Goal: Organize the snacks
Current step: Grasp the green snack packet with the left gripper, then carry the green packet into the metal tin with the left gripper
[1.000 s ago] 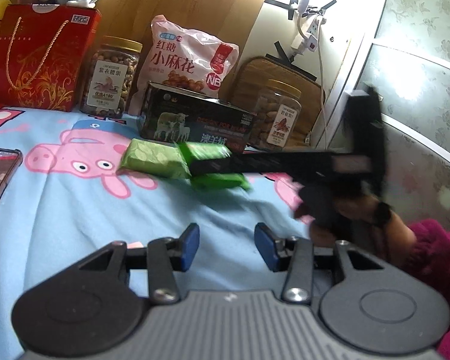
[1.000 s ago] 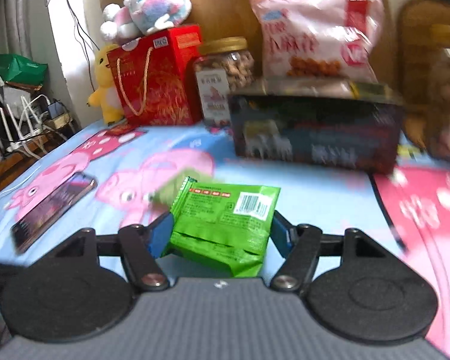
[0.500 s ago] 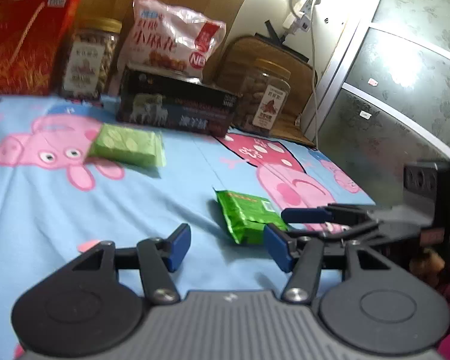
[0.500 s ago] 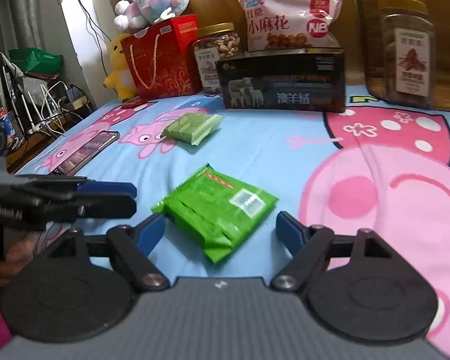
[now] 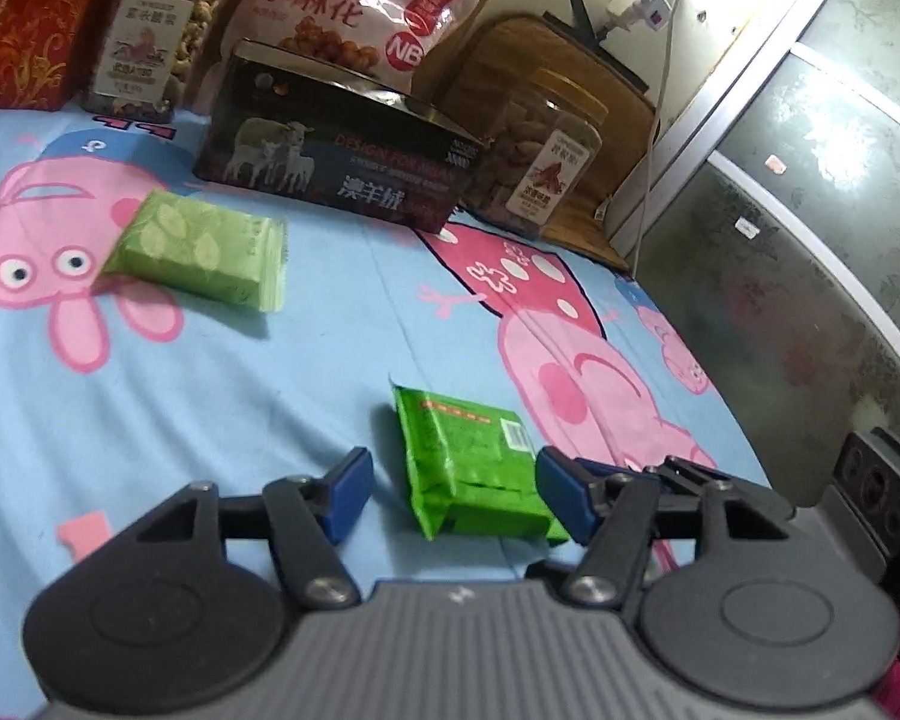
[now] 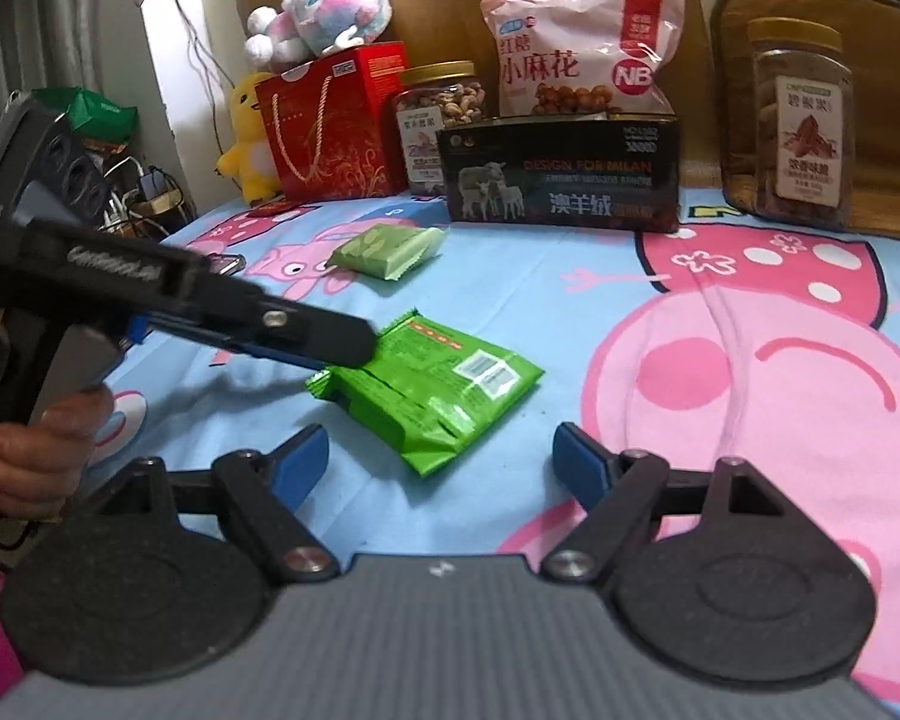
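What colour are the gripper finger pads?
Blue, on both grippers. Clearest in the right wrist view on the right gripper pads.

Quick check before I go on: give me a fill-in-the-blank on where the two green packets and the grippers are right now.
1. The bright green packet lies on the ____ bedsheet.
2. The pale green packet lies nearer the black ____ than the bright one does.
3. The right gripper holds ____.
4. The left gripper has its jaws ____, on either side of the bright packet.

Answers: blue; box; nothing; open
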{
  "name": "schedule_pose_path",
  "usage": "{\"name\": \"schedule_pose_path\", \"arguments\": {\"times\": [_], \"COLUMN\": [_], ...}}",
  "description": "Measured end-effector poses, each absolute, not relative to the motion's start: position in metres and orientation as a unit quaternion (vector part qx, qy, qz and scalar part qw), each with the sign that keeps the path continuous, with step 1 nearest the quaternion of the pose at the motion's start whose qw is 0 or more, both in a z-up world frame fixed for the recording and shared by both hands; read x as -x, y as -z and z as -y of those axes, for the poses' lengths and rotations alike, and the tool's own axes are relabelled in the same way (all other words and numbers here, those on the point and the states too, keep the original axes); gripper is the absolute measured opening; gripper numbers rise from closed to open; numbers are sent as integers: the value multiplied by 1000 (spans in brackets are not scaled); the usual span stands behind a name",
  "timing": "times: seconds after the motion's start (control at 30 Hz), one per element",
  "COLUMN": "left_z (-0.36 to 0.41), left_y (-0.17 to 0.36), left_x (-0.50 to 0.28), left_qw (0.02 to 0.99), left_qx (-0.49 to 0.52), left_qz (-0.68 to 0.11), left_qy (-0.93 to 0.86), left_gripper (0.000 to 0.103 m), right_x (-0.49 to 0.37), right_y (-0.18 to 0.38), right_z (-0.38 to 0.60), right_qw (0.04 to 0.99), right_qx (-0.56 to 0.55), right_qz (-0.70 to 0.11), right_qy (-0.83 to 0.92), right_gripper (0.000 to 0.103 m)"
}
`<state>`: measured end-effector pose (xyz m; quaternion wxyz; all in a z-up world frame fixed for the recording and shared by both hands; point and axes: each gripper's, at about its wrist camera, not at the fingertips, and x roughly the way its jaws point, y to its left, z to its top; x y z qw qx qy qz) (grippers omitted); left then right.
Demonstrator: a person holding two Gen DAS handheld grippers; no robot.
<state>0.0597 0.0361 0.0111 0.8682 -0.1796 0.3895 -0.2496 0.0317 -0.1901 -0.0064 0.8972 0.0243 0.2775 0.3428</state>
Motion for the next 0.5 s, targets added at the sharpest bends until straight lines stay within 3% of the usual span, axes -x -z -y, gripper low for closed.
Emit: {"name": "schedule_pose_path", "arguments": {"times": [0.23, 0.37, 0.47, 0.5], "left_z": [-13, 2, 12, 13], "left_y": [-11, -11, -12, -13], "left_x": [-69, -70, -70, -71], "left_qw": [868, 875, 882, 881], "left_qx": [150, 127, 105, 104], "left_qz": [-396, -392, -388, -389], "left_qy": [261, 254, 247, 247], "left_gripper": [59, 56, 55, 53], "right_x": [-31, -29, -29, -29], "right_y": [7, 8, 9, 8], "right_z": [181, 184, 190, 193], "right_qw": [903, 910, 918, 918], "right_qx": [-1, 6, 4, 0], "right_qz": [-270, -263, -260, -261], "right_qy": [-335, -319, -300, -298], "right_gripper": [81, 69, 53, 53]}}
